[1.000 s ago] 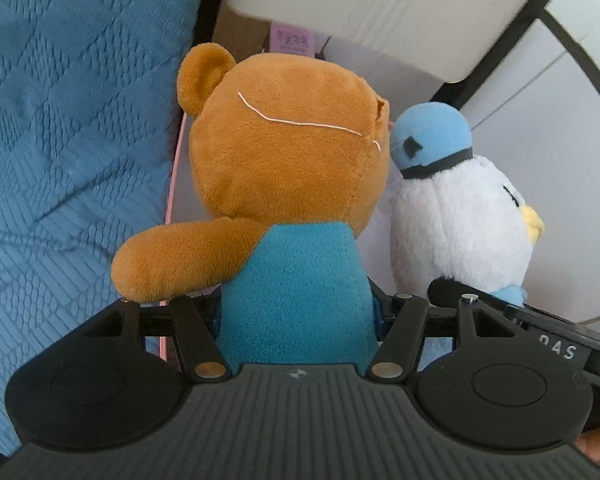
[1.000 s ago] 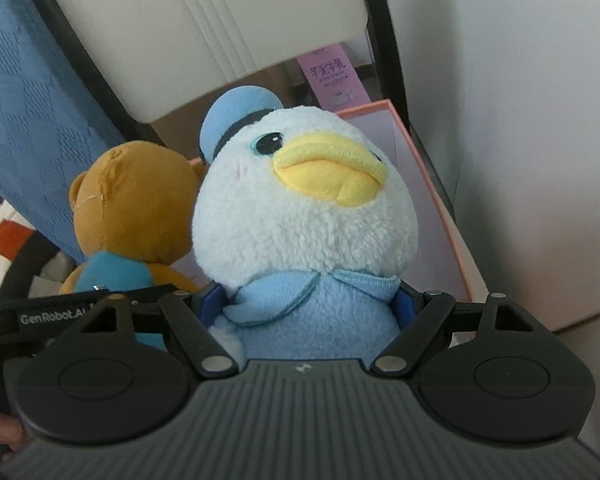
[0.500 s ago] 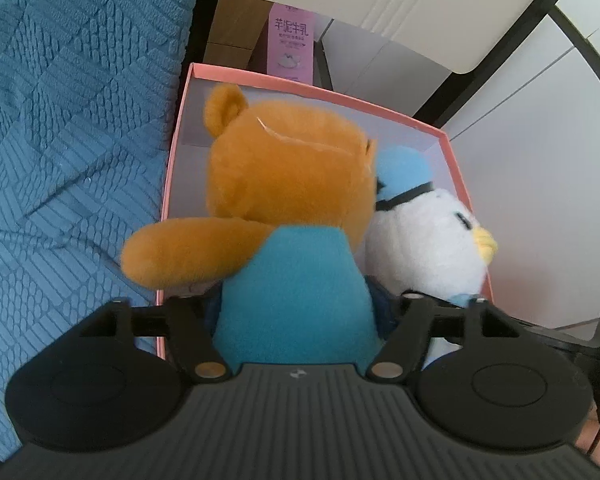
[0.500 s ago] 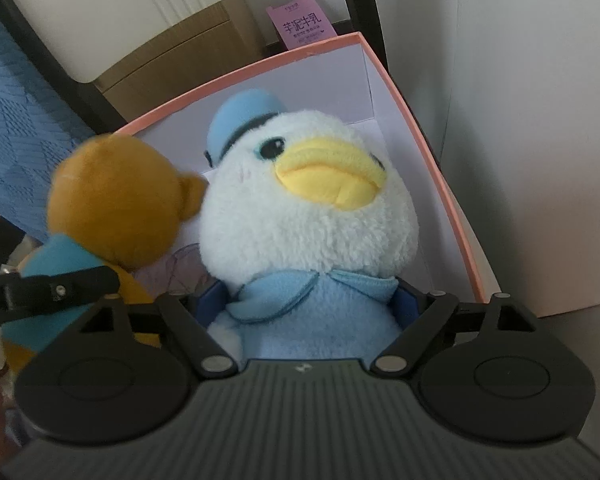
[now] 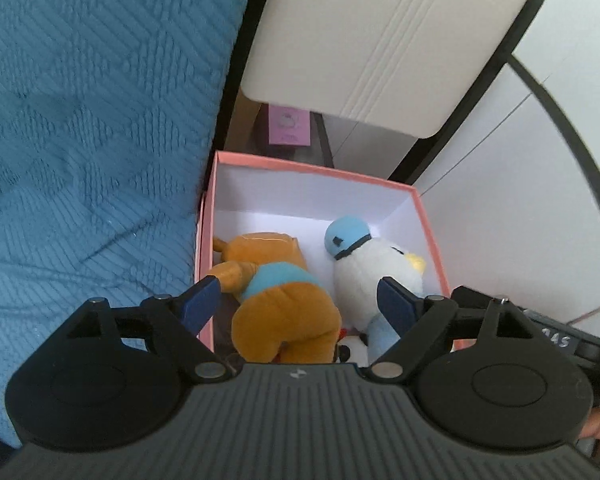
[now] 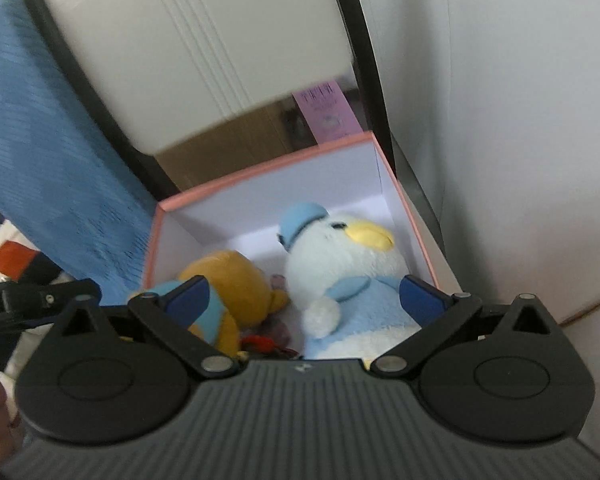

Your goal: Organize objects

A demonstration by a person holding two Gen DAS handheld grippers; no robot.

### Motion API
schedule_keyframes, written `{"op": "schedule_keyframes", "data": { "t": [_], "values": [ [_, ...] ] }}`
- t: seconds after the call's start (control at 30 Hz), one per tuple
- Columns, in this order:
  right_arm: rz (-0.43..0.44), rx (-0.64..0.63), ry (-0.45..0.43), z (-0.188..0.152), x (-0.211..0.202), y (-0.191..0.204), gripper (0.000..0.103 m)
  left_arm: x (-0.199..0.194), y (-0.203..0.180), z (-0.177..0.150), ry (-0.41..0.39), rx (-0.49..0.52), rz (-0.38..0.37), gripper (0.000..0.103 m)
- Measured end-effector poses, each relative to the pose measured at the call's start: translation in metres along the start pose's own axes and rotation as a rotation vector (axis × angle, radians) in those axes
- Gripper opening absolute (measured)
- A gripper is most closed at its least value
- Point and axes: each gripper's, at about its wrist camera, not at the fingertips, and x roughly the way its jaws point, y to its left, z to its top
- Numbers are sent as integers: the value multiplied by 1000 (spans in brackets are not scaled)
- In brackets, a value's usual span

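left wrist view, left gripper point(image 5: 300, 300) just opened wide, empty above bear point(image 5: 278, 300)

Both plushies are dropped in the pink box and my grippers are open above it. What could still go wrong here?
1. The bear lies tipped over toward the box's near edge; the left gripper, whose jaws have just been opening, might snag it if it dips.
2. The duck leans near the pink box wall beside the right gripper; brushing it could topple it.

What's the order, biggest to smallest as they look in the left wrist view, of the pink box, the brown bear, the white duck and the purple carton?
1. pink box
2. brown bear and white duck: too alike to rank
3. purple carton, though it sits farther back
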Motion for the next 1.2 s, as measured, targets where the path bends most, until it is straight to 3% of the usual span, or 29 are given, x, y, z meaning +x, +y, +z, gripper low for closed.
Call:
{"op": "schedule_keyframes", "data": {
  "t": [0.33,0.7,1.2],
  "values": [
    [12,-32,-95,-12,-85,38,103,-82,3,-16,-93,35,-45,88],
    [0,-72,-170,-53,-154,78,103,-163,21,-54,-175,59,-88,88],
    [-37,-74,-228,-127,-202,110,103,-214,49,-119,-243,148,-79,89]
  ]
}}
